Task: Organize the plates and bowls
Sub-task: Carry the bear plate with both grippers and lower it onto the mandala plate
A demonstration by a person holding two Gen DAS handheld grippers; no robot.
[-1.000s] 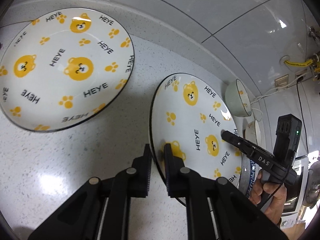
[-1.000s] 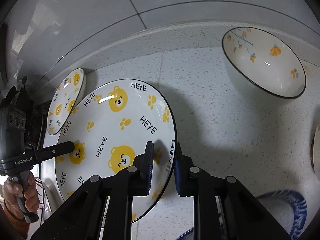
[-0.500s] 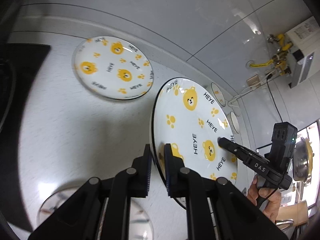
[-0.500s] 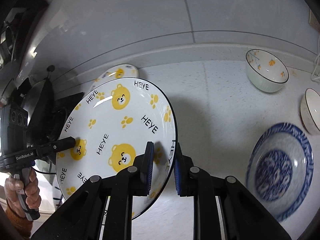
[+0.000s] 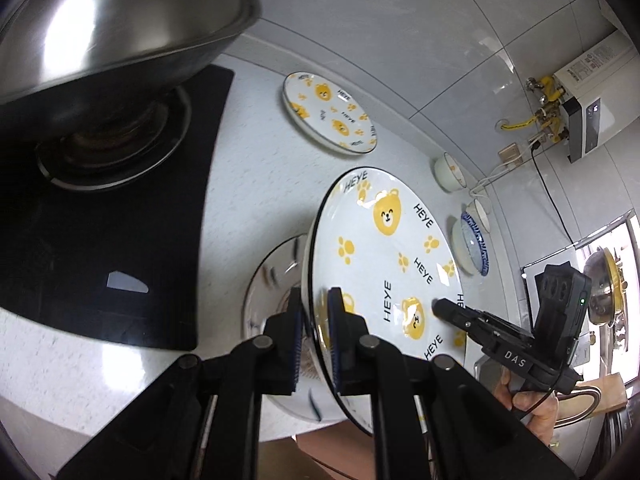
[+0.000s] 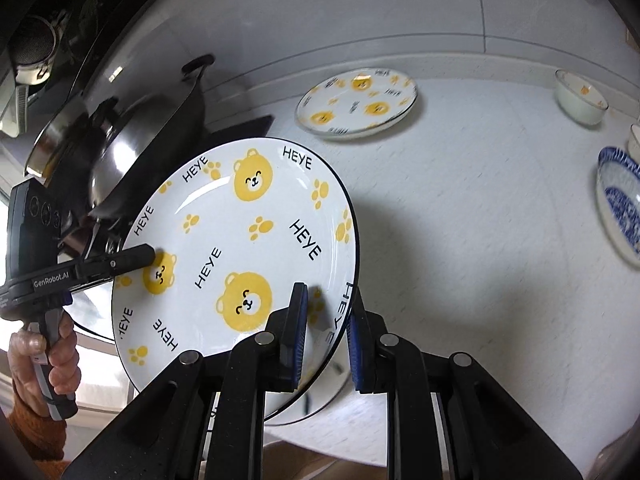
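Observation:
A white plate with yellow bears and "HEYE" lettering (image 5: 384,248) (image 6: 240,240) hangs tilted above the counter, held from both sides. My left gripper (image 5: 315,304) is shut on its left rim; the right wrist view shows that gripper (image 6: 150,254) across the plate. My right gripper (image 6: 326,300) is shut on the opposite rim, and its upper finger (image 5: 440,305) lies on the plate's face. A second bear plate (image 5: 330,116) (image 6: 358,102) lies flat near the back wall. Another pale plate (image 5: 272,272) sits on the counter just below the held one, mostly hidden.
A wok with a steel lid (image 5: 112,28) (image 6: 120,148) stands on the black stove (image 5: 100,220) at the left. A flower bowl (image 5: 450,172) (image 6: 580,98), a small bowl (image 5: 480,210) and a blue-patterned dish (image 5: 472,248) (image 6: 618,208) line the right. The counter's front edge is close below.
Both grippers carried the bear plate away from the back wall and toward the stove side. The other bear plate and the bowls shrank into the distance; the wok and a lower plate came into view.

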